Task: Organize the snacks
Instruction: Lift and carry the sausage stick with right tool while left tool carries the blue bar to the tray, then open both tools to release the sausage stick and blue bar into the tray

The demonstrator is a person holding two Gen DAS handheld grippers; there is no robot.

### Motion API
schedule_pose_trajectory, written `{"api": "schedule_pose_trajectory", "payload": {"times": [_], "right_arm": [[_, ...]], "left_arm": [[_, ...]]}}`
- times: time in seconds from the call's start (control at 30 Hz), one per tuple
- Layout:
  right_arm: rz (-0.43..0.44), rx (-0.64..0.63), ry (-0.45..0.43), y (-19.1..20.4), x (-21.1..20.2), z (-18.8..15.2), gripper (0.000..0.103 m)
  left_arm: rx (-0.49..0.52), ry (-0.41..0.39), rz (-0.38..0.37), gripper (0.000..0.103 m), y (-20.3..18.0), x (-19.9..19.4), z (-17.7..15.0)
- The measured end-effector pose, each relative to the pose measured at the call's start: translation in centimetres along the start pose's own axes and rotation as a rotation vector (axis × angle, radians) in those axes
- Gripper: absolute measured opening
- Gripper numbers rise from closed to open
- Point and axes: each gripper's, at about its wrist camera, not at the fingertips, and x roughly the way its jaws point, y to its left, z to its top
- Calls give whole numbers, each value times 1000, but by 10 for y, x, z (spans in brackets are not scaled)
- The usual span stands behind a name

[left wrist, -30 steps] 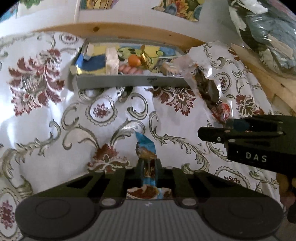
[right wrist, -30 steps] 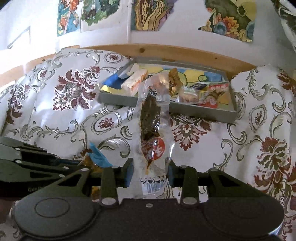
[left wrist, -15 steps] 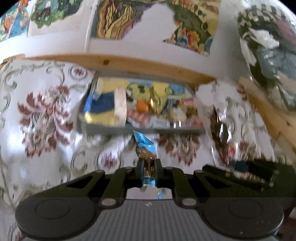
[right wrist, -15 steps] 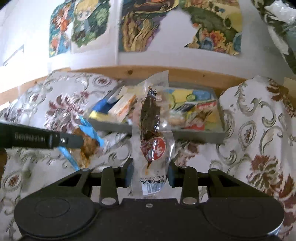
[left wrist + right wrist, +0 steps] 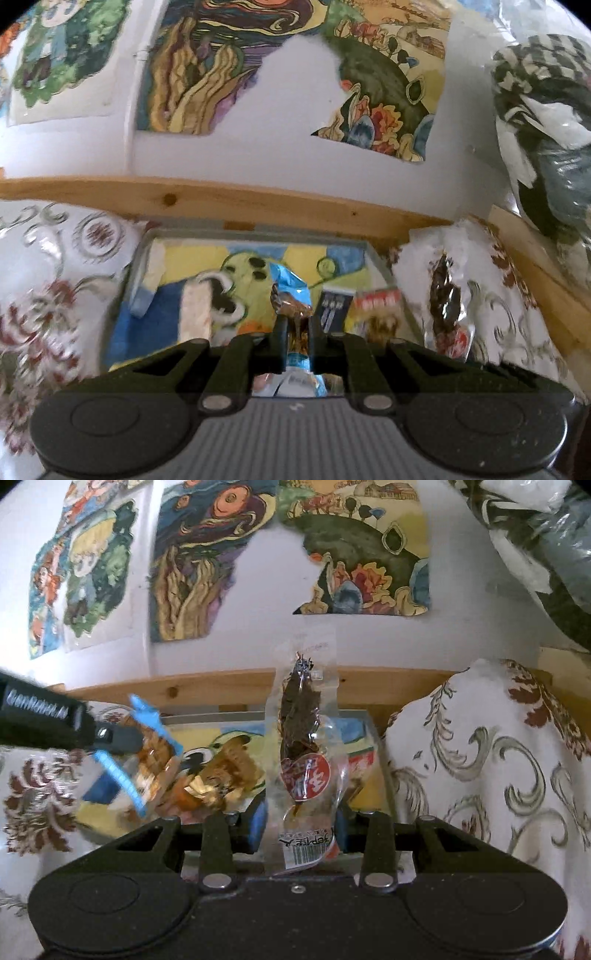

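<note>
My left gripper [image 5: 295,334] is shut on a small blue snack packet [image 5: 291,291], held upright above the grey tray [image 5: 258,226]. The same packet [image 5: 151,753] shows at the left of the right wrist view, pinched by the left gripper's fingers [image 5: 110,734]. My right gripper [image 5: 300,825] is shut on a clear packet of dark dried meat with a red label [image 5: 304,746], held upright in front of the tray [image 5: 376,734]. That clear packet [image 5: 445,295] appears at the right of the left wrist view. Several snacks lie in the tray, among them a pale bar [image 5: 195,314].
The tray sits on a floral cloth [image 5: 487,760] against a wooden rail [image 5: 221,201]. Behind it stands a white wall with torn colourful posters [image 5: 207,66]. A plastic bag with checkered fabric [image 5: 546,122] hangs at the upper right.
Both grippers have risen and moved forward toward the tray, carrying their packets. The tray has grown larger and the wall posters have come into view.
</note>
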Motion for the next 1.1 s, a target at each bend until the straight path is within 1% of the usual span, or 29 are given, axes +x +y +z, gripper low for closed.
{"api": "schedule_pose_trajectory", "payload": {"times": [0.17, 0.4, 0.5, 0.6, 0.77, 0.87, 1.0, 1.07, 1.1], "right_arm": [[-31, 16, 32, -11, 28, 1, 39], [-22, 42, 64, -22, 51, -1, 39], [-17, 68, 67, -26, 60, -1, 39], [-18, 63, 61, -24, 66, -1, 39], [-14, 47, 48, -18, 72, 0, 46], [-18, 33, 44, -15, 74, 0, 50], [-22, 20, 45, -13, 74, -1, 51], [-19, 25, 44, -13, 73, -1, 51], [-18, 25, 44, -13, 72, -1, 52]], "left_arm": [[17, 7, -23, 11, -17, 38, 13], [46, 41, -29, 11, -34, 80, 15], [26, 67, -21, 11, -33, 91, 13], [27, 76, -11, 12, -32, 98, 10], [22, 82, 3, 13, -30, 102, 11], [24, 90, 33, 20, -29, 104, 11], [22, 90, 50, 21, -26, 102, 10], [12, 87, 54, 28, -25, 100, 10], [5, 85, 58, 35, -25, 99, 10]]}}
